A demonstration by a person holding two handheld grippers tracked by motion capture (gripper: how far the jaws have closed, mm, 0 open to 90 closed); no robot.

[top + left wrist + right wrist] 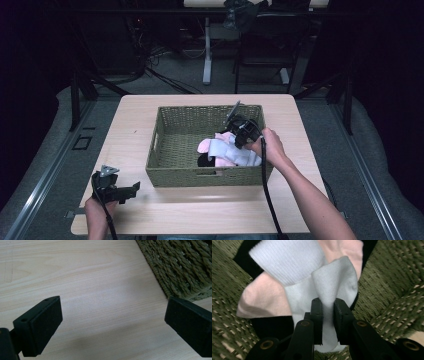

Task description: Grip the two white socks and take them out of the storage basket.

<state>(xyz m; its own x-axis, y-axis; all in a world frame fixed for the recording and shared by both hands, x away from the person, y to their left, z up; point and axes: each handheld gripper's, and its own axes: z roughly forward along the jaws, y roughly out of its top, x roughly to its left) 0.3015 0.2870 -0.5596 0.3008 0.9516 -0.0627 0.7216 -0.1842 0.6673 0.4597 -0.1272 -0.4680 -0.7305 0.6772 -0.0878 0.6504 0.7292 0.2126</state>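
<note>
- White sock [322, 287] lies in the woven basket [175, 131], on top of a pink sock [263, 300] and a black garment [272, 326], toward the basket's right end.
- Right tool [328, 305] is clenched on a raised fold of the white sock; its two black jaws stand nearly together with the cloth pinched between them. In the high view this tool [239, 131] reaches down into the basket from the right side, held in the person's right hand [270, 145].
- Left tool [112, 322] is released, its jaws spread wide with bare wood between them and nothing held. In the high view it [131, 190] rests near the front left corner of the tabletop, just off the basket's front left corner.
- Tabletop [130, 125] is pale wood; the basket sits in its middle with its long sides along the front and back edges.
- Around it the room is dark, with grey floor, table legs and cables behind the far edge.
- The white sock's long axis runs roughly left to right in the basket; the ribbed cuff points away from the right tool.
</note>
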